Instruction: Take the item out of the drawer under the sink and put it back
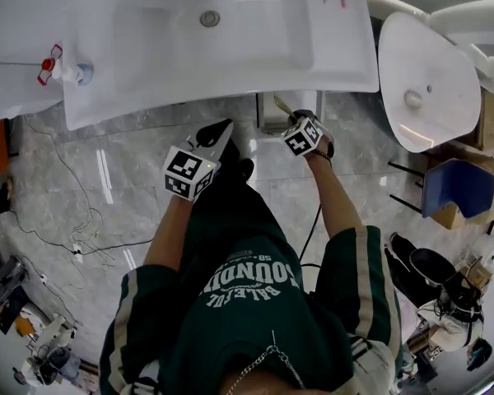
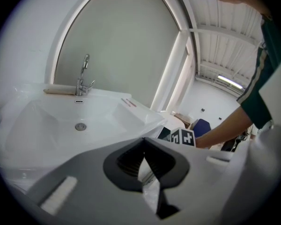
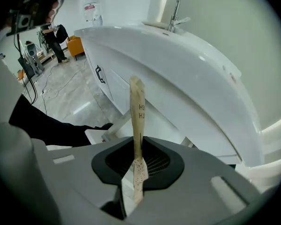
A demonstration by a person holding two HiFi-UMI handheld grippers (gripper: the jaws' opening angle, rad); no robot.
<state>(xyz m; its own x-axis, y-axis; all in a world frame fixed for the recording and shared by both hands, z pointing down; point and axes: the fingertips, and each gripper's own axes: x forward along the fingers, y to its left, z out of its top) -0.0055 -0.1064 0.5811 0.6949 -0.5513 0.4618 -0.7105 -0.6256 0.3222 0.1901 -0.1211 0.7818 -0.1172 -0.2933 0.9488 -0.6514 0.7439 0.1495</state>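
Packet sits clamped in right hand-held gripper; left hand-held gripper is closed.

The person's green shirt carries white lettering, upside down in the head view: "BALEFUL" and a partly visible "OUNDI". The flat tan packet shows two printed lines beginning "H", the rest unreadable. Cubes on the left gripper and right gripper bear black-and-white square markers.

Two grippers, one paper packet

The person wears a dark green shirt with white lettering, white-striped short sleeves and a thin chain.
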